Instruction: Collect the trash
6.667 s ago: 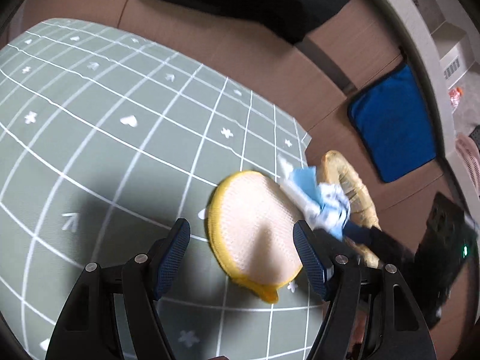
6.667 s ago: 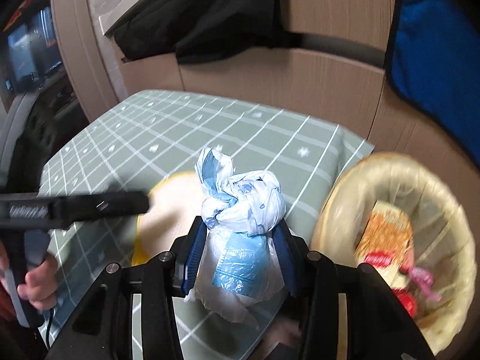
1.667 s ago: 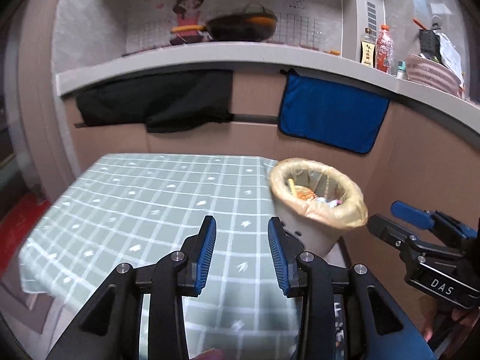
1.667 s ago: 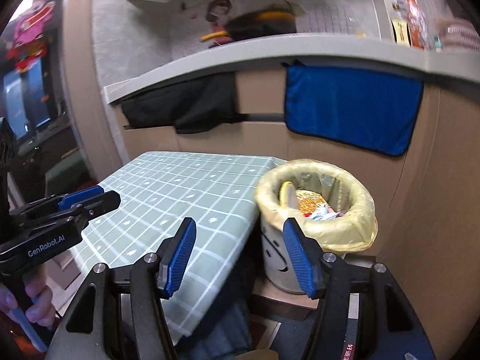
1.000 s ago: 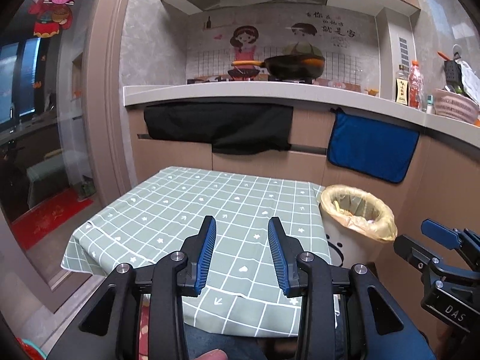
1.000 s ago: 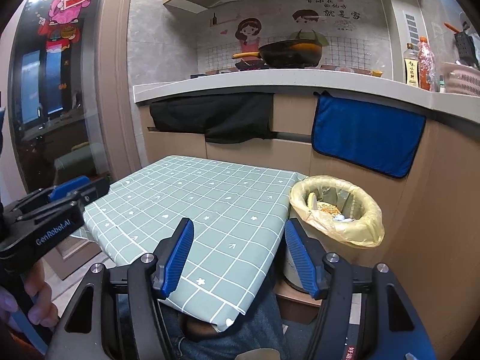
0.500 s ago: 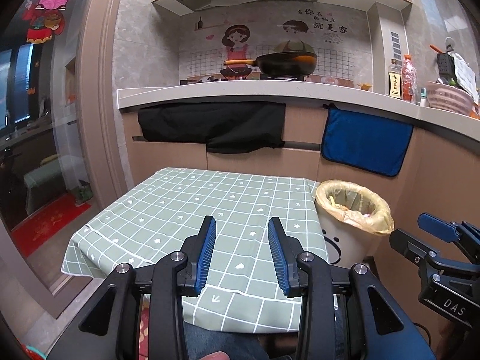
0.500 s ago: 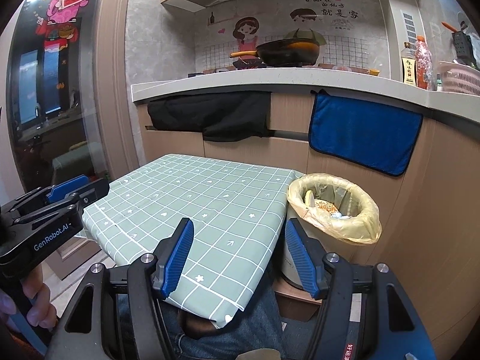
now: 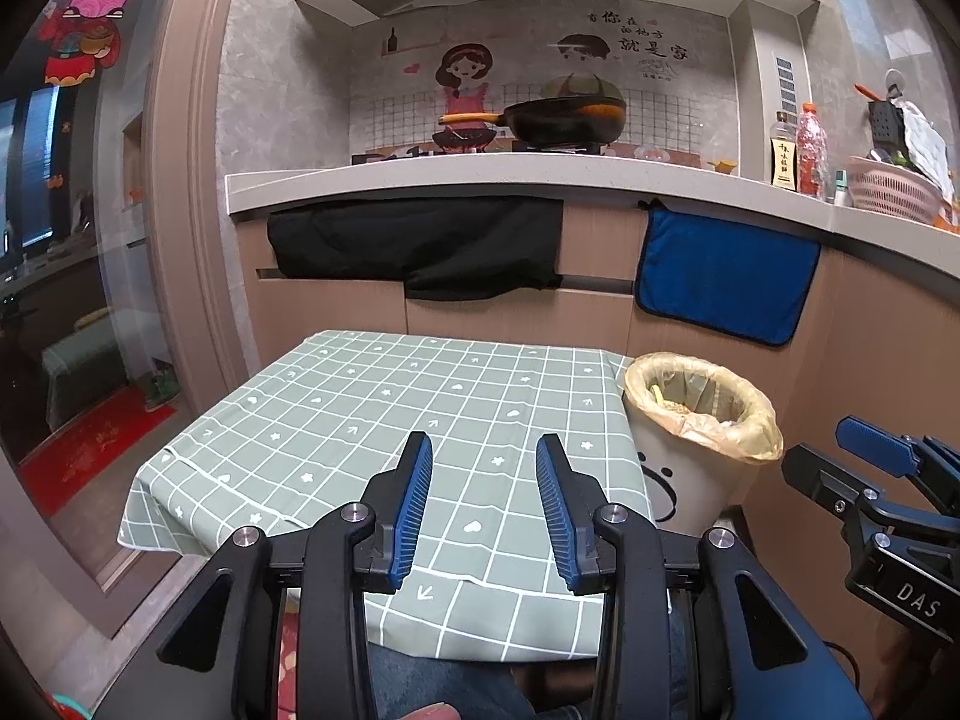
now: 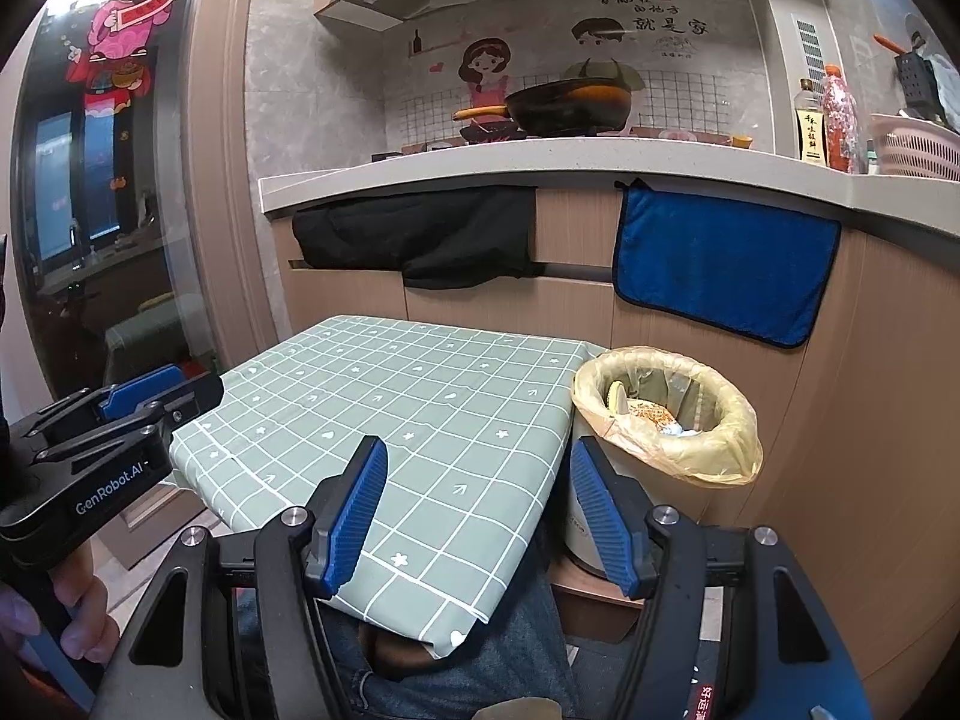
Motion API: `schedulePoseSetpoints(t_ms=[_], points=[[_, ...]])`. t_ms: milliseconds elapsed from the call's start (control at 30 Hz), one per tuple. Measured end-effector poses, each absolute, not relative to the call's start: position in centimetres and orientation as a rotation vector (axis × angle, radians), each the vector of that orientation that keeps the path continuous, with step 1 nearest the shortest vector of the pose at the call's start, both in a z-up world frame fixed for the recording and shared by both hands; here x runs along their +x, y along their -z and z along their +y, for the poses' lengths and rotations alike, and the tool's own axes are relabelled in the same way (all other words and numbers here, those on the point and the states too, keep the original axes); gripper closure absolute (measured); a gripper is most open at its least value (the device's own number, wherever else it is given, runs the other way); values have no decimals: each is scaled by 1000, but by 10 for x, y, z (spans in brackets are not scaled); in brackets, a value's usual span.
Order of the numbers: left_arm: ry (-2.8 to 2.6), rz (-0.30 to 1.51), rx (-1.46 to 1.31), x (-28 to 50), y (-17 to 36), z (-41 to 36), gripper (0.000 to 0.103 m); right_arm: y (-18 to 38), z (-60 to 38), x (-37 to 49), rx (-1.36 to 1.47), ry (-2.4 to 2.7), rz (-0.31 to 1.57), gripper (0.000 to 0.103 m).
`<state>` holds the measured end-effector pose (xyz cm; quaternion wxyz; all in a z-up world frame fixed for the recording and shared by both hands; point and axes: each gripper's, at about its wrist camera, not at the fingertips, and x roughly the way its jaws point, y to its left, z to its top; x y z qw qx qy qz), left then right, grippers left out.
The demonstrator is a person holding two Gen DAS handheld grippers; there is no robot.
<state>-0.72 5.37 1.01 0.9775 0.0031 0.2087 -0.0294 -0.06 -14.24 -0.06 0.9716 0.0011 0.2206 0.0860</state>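
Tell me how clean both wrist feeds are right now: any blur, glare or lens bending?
Left wrist view: sharp, no motion blur; fisheye bends the counter and door frame, corners go dark. Right wrist view: equally sharp; reflections on the glass door at left, trash bin evenly lit, its contents readable.

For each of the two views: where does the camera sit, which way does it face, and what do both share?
Left wrist: behind the left gripper, facing table and counter; right gripper at right edge.
Right wrist: behind the right gripper, same direction; left gripper and a hand at left.
Shared: table, lined trash bin, blue towel.
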Motion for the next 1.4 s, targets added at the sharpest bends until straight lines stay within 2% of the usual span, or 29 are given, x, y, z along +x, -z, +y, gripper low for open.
schedulePoseSetpoints(t_ms=[1400], points=[[129,439,33,-2,-6,52,66,0,-146,-4,10,-153,446,40]])
